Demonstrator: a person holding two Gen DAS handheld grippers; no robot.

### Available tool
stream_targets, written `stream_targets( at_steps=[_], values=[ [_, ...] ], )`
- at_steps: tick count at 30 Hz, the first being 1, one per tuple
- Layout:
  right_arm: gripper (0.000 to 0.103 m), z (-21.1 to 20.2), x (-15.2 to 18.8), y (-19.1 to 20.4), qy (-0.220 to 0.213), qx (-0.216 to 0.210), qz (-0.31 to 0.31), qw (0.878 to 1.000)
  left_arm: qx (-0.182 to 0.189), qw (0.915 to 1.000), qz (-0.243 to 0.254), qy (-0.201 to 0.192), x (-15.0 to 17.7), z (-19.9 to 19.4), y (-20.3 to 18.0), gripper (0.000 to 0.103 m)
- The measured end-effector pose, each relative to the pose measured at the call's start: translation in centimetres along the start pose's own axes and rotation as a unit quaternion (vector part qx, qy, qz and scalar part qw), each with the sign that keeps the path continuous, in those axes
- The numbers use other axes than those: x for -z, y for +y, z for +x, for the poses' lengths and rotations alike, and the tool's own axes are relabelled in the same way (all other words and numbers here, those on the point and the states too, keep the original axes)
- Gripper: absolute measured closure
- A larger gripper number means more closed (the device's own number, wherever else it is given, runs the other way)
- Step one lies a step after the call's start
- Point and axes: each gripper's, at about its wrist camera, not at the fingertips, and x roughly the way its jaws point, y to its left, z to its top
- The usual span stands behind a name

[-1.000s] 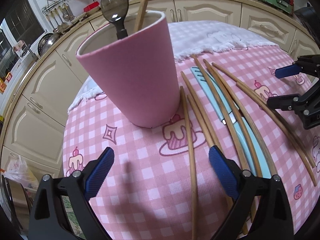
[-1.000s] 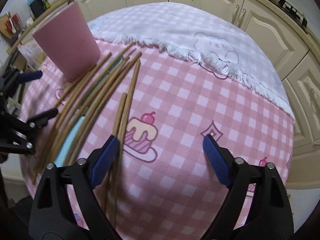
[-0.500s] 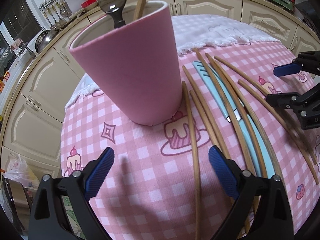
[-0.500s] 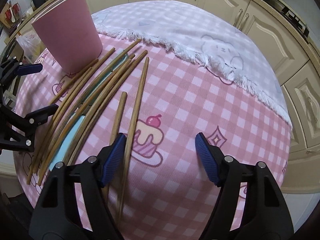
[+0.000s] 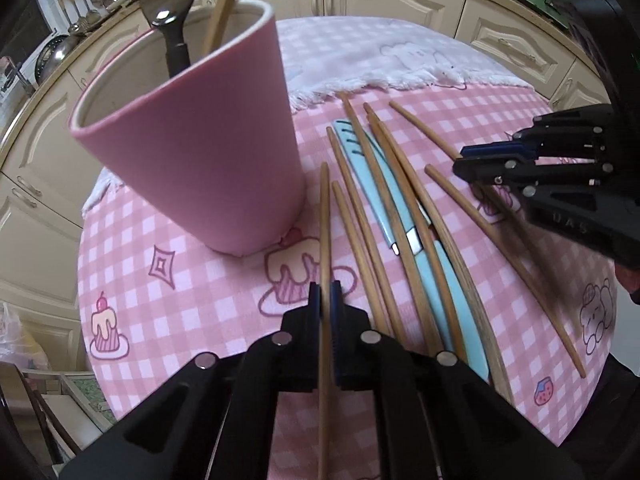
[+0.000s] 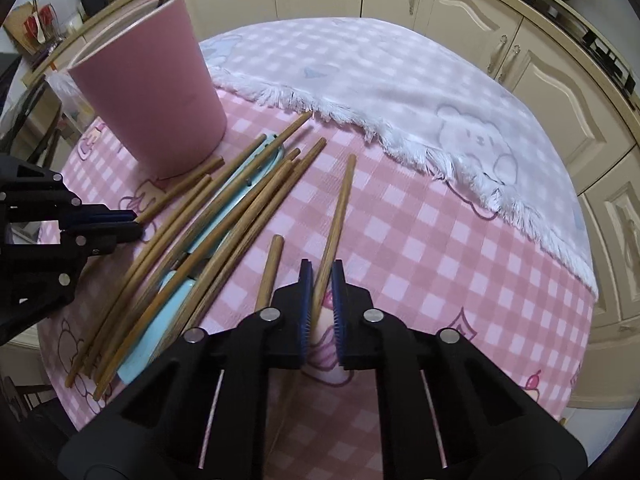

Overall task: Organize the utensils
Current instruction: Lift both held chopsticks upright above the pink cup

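Observation:
A pink cup [image 5: 200,136] stands on the pink checked cloth; it also shows in the right wrist view [image 6: 152,96] and holds a black-handled fork [image 5: 170,8] and a chopstick. Several wooden chopsticks and a light blue utensil [image 5: 404,224] lie beside it. My left gripper [image 5: 326,300] is shut on one chopstick [image 5: 325,220] just right of the cup. My right gripper [image 6: 320,280] is shut on another chopstick [image 6: 340,208] at the right of the pile; it also shows in the left wrist view [image 5: 472,162].
A white fringed bear cloth [image 6: 420,92] covers the far part of the round table [image 6: 520,280]. Cream kitchen cabinets [image 6: 560,60] ring the table. A loose short chopstick [image 6: 270,272] lies just left of my right gripper.
Both grippers were open and have now closed, each on a chopstick. Both moved forward toward the pile.

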Motion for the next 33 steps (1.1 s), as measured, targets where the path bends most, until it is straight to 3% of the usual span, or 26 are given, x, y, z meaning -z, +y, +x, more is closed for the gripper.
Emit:
stream_targets(
  at_steps=[7,16,20,24,29,33],
  values=[
    [0.097,-3.0,1.5,-3.4,-0.056,-0.083,0.072,0.992,-0.007,0.9990,-0.028,-0.033,2.0,-1.9,0.3,0.099],
    [0.097,-7.0,2.2,-4.8,-0.129,-0.126,0.103,0.978,-0.005,0.9887,-0.049,-0.141,3.4,-6.9,-0.1,0.099],
    [0.097,-8.6,2.4,-4.5,-0.160,-0.140,0.102,0.972,-0.005,0.9780,-0.052,-0.202,3.7,-9.3,-0.4,0.099],
    [0.097,-10.5,2.1,-4.4,-0.194,-0.156,0.098,0.964,-0.004,0.9615,-0.068,-0.266,3.9,-11.8,-0.1,0.099],
    [0.097,-12.3,1.1,-3.8,-0.233,-0.167,0.085,0.954,-0.013,0.9384,-0.114,-0.326,3.8,-14.1,1.4,0.099],
    [0.097,-13.0,0.2,-3.3,-0.247,-0.172,0.077,0.951,-0.016,0.9248,-0.139,-0.354,3.4,-15.1,2.5,0.099]
  ],
)
